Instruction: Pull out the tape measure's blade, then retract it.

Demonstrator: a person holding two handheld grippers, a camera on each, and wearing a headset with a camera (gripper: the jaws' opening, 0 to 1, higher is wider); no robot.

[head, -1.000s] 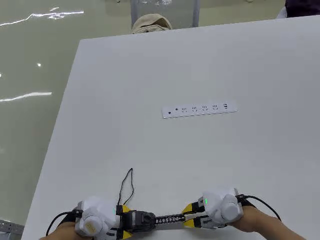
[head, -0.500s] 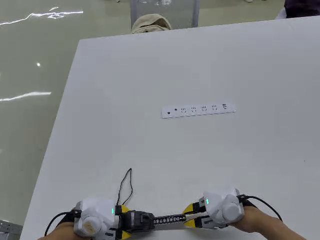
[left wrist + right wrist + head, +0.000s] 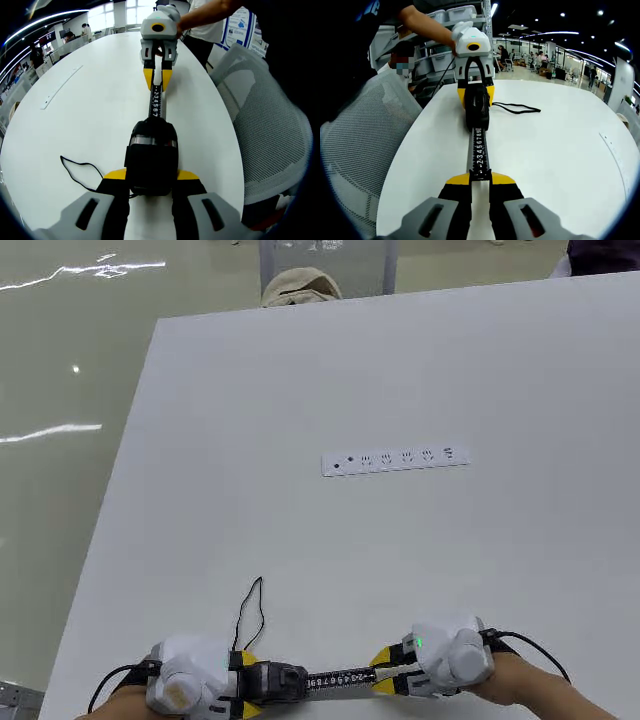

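White workbench (image 3: pixel 400 360) spreads ahead of me. At its 6 o'clock edge my left gripper (image 3: pixel 250 683) is clamped around the black tape measure (image 3: pixel 280 681). Its blade (image 3: pixel 340 678) runs out toward 3 o'clock into my right gripper (image 3: pixel 382 672), whose jaws pinch the tip. A power strip (image 3: pixel 395 459) lies well apart at 12 o'clock.

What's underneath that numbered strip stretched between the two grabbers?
Bare white table lies under the blade. Its tip is hidden between the jaws of the right gripper; its other end vanishes into the black case that the left gripper holds.
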